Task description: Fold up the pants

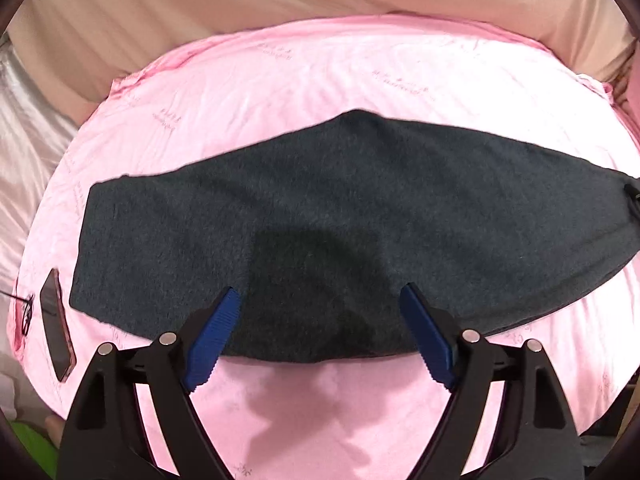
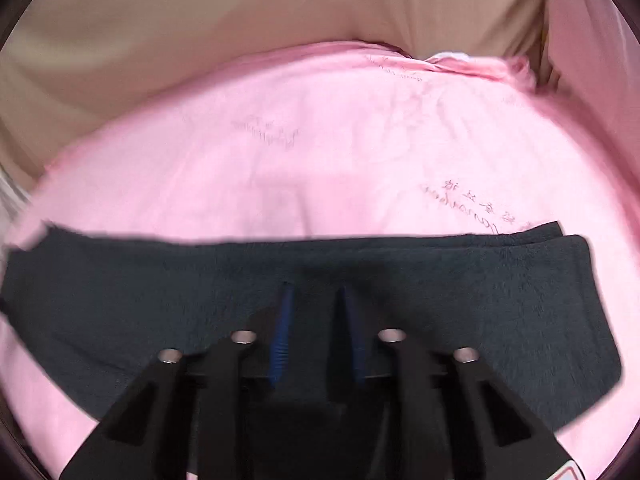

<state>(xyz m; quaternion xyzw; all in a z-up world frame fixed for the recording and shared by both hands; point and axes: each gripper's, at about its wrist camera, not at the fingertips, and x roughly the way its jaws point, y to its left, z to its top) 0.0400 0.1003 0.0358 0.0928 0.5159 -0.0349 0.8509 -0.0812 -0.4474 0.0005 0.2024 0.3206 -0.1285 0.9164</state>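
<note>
The dark charcoal fleece pants (image 1: pixel 340 216) lie flat as one long band across the pink printed bedsheet (image 1: pixel 320 80), folded lengthwise so that one leg rests on the other; in the right wrist view the two leg ends (image 2: pixel 560 240) sit slightly staggered toward the right edge of the sheet, the lower layer peeking out behind the upper. The band runs roughly parallel to the near edge of the sheet, with bare pink on both its far and near sides. The left gripper (image 1: pixel 320 304) hovers over the near edge of the pants, its blue ribbed fingers (image 1: pixel 216 340) spread wide and holding nothing; its shadow falls on the fleece and on the sheet below. The right gripper (image 2: pixel 316 300) is low over the middle of the pants, its blue fingers (image 2: pixel 282 332) drawn in to a narrow gap; the view is blurred, and I cannot tell whether any cloth is pinched between them. A dark flat phone in a pinkish case (image 1: pixel 56 332) lies on the sheet near its left edge, just beside the left end of the pants. Beige fabric (image 1: pixel 200 0) rises behind the far edge of the sheet.
</note>
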